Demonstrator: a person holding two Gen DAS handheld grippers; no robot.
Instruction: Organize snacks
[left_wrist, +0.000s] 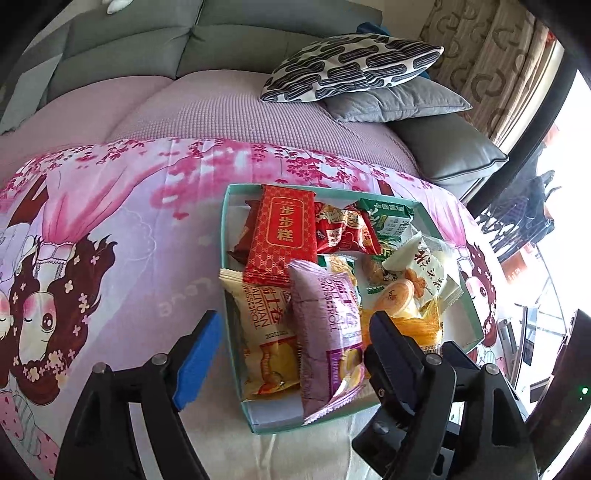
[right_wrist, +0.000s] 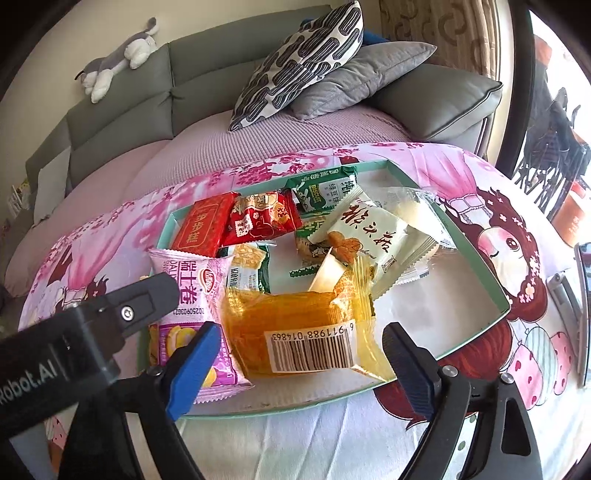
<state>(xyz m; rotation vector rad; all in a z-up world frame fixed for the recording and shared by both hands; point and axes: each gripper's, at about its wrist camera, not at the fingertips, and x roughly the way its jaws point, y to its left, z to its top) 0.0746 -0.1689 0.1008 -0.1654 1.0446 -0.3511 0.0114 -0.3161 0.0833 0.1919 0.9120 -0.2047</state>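
Hovering over the teal tray (left_wrist: 476, 325) w/ both tools spread wide, nothing gripped in either one. Left tool (left_wrist: 295, 343) has its jaws apart, blue pad on one side & black finger on the other. The purple swiss roll pack (left_wrist: 325, 332) and the yellow swiss roll pack (left_wrist: 266, 339) lie between them from that cam's angle, but the pads aren't pressing on either.

Right tool (right_wrist: 299, 354) is also wide open, straddling the orange pack (right_wrist: 295, 325) w/ the barcode sticker facing up; both pads stand clear of the wrapper afaict. Left tool's black finger pokes in from the left side of the right cam view, sitting over the purple pack.

Snacks are all piled in the tray, which sits on the pink cartoon-print cloth (left_wrist: 110, 229) covering the bench. Toward the back of the tray: red cake pack (left_wrist: 284, 236), red cartoon pack (left_wrist: 343, 229), green biscuit pack (right_wrist: 325, 188). White pack w/ brush lettering (right_wrist: 369, 236) is mid-right, leaning over other wrappers. Near right part of the tray floor is bare.

Grey sofa (right_wrist: 147, 92) behind w/ a patterned pillow (right_wrist: 306, 55) resting on a grey cushion (right_wrist: 362, 74).
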